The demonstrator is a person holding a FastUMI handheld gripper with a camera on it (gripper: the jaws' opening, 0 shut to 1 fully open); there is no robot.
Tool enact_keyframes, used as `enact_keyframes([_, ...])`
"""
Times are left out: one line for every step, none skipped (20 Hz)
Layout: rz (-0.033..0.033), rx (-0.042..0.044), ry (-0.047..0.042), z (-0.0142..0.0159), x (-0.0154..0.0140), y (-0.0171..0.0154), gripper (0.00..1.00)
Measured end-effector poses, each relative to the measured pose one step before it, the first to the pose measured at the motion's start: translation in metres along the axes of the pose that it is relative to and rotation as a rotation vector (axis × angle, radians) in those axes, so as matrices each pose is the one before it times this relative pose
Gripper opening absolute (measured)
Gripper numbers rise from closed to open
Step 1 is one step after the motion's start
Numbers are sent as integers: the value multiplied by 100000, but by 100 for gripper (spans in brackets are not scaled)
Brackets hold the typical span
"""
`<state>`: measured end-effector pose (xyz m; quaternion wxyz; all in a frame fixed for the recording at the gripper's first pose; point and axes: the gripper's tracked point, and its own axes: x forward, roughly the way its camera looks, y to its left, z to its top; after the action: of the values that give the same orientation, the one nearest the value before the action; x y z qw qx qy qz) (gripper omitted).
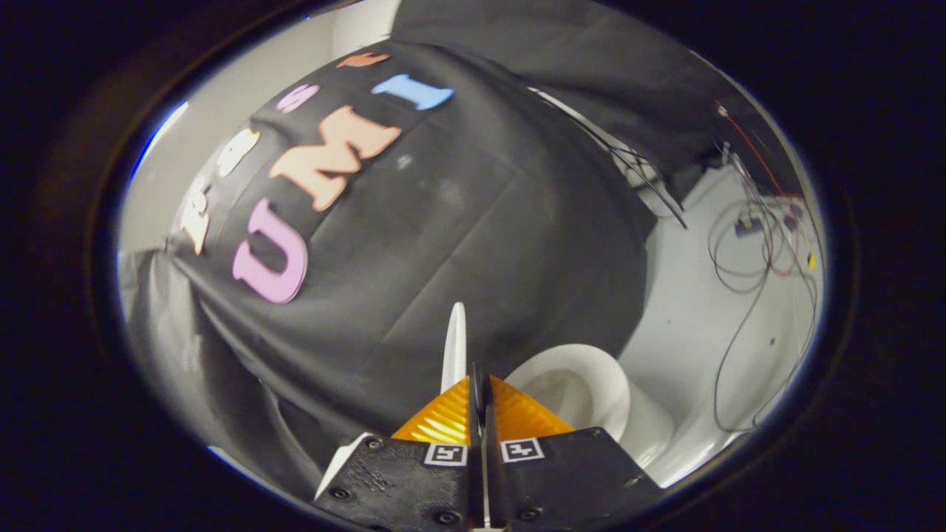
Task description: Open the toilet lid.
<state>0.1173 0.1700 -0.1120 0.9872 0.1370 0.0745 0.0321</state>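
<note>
The toilet lid (457, 340) is a thin white sheet seen edge-on, lifted away from the bowl and rising from between my fingers. My gripper (479, 378) is shut on the lid's edge, and both fingers (443, 421) press together around it. The open white toilet bowl (584, 384) with its seat rim lies just beyond the fingers, on the side away from the raised lid. Another white corner of the lid (341, 458) pokes out beside the gripper body. The hinge end of the lid is hidden behind my fingers.
The black cloth booth wall (458, 222) hangs close behind the toilet. A pale floor (695, 310) stretches beyond the bowl. Loose thin cables (746, 251) and a small device lie on that floor further off.
</note>
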Motion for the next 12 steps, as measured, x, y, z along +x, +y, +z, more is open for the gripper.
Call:
enact_keyframes([-35, -5735, 990, 271, -167, 1806, 2])
enact_keyframes([1056, -4954, 531, 306, -48, 1885, 2])
enact_keyframes([1441, -3819, 284, 449, 218, 1829, 2])
enact_keyframes([1428, -3202, 127, 84, -196, 1775, 2])
enact_keyframes([506, -3299, 334, -15, -235, 1405, 3])
enact_keyframes([11, -4253, 673, -32, -208, 1278, 3])
enact_keyframes([-312, -5211, 1222, 53, -104, 1006, 4])
enact_keyframes([-46, -5519, 1187, 175, 51, 1067, 4])
enact_keyframes([868, -3868, 394, 339, 126, 950, 4])
enact_keyframes([2239, -2573, 525, 247, -13, 1080, 5])
enact_keyframes([3043, -970, 85, 522, -18, 1098, 5])
enact_keyframes([2748, -455, -53, 350, 186, 1273, 8])
